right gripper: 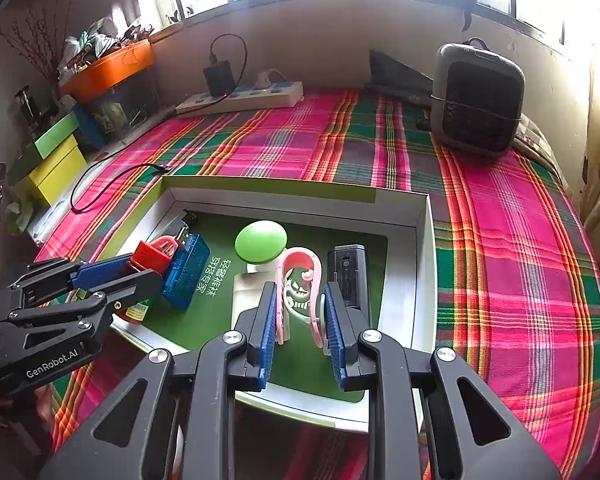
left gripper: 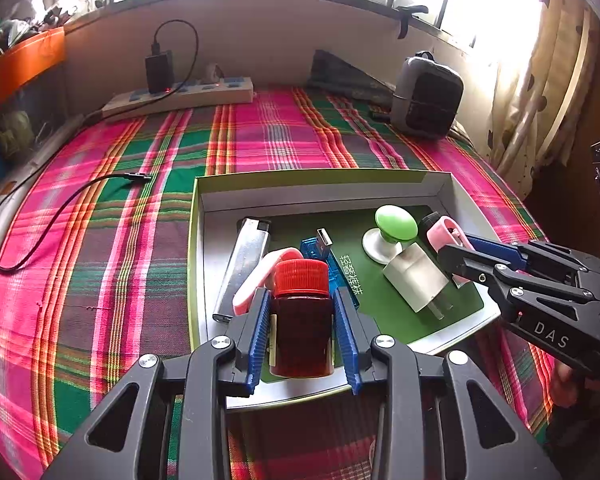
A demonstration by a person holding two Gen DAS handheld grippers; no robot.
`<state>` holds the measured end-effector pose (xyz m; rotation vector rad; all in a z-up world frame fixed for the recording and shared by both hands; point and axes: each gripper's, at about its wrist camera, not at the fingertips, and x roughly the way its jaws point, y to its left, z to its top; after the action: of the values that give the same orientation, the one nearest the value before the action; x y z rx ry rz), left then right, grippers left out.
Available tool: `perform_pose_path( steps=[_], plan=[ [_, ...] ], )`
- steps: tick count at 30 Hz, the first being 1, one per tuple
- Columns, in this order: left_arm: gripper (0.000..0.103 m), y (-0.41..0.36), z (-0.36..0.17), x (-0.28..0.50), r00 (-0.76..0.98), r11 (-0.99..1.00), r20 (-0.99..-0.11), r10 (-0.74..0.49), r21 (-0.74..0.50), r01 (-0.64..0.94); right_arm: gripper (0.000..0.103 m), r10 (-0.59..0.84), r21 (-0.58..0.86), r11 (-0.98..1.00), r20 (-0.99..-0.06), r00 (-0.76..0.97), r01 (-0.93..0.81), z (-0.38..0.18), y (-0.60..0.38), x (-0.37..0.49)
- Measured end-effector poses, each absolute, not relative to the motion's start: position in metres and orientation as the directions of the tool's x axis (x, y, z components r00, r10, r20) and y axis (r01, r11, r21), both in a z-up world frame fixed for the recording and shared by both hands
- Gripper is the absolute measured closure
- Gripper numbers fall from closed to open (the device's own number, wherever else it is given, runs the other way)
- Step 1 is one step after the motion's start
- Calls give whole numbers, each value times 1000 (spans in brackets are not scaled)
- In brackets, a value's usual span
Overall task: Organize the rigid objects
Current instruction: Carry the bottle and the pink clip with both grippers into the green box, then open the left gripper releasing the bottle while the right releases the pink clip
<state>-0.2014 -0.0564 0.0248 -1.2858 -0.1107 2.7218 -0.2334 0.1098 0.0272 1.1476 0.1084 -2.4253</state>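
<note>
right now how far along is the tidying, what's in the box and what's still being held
Done: lighter, blue USB stick, green knob and white plug lie in the box. In hand: left hand-held gripper grips the red-capped bottle; right hand-held gripper grips a pink clip, both over the box. Left: releasing both.

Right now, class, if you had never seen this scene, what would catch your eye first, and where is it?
First, the loud pink and green plaid cloth covering the whole surface. Next, the shallow box in the middle, crowded with small things, a green knob near its far side. Lastly, the left gripper clamps a red-capped bottle at the box's near edge, while the right gripper grips a pink clip.
</note>
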Motion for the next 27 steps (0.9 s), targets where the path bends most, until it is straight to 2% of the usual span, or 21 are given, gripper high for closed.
perform_pose_path(
  steps=[21, 27],
  plan=[
    [62, -56, 24, -201, -629, -989, -763, 149, -124, -84, 78, -377, 142, -892, -757, -534, 429, 21, 110, -234],
    [61, -55, 23, -200, -629, -989, -763, 149, -119, -91, 73, -377, 142, -892, -757, -533, 429, 21, 110, -234]
  ],
)
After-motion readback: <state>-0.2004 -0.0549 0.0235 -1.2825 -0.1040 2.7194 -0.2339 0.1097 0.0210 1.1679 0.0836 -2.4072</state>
